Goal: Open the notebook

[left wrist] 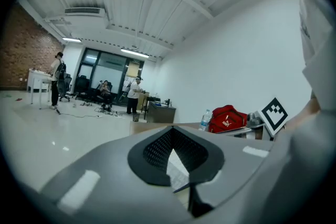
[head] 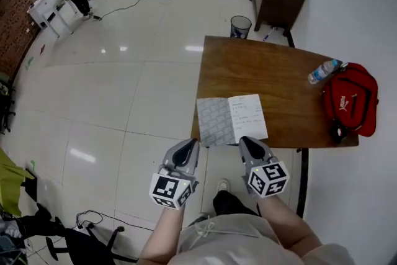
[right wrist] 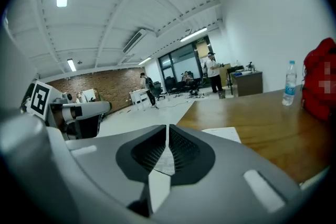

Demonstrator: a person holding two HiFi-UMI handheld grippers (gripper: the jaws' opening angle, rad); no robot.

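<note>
1. Nearest the head camera is the person's lap in light grey cloth (head: 236,242), with both forearms reaching forward from it.
2. At the end of the left forearm sits the grey plastic left gripper (head: 190,146), which carries a white cube with black square markers (head: 169,189). In the left gripper view its dark ribbed pads (left wrist: 157,147) meet at the tip, so it is clenched with nothing between the jaws.
3. The grey plastic right gripper (head: 247,141) carries a matching marker cube (head: 268,178). Its jaws are likewise pressed together on nothing, with only a thin slit between the pads in the right gripper view.
4. Both grippers hover side by side just in front of the brown rectangular wooden table (head: 273,80).
5. A thin paper notebook (head: 231,120) lies flat and already open at the table's near left corner. Its left page is grey and patterned, and its right page is white with handwritten lines.
6. The right gripper's tip is just beside the near edge of the white page. Whether it touches the paper is hard to tell from above.
7. A clear plastic water bottle (head: 324,71) stands near the table's right edge, just beside a red fabric bag (head: 350,99).
8. On the pale tiled floor beyond the table stand a small mesh waste bin (head: 240,26) and a dark wooden desk (head: 276,0).
</note>
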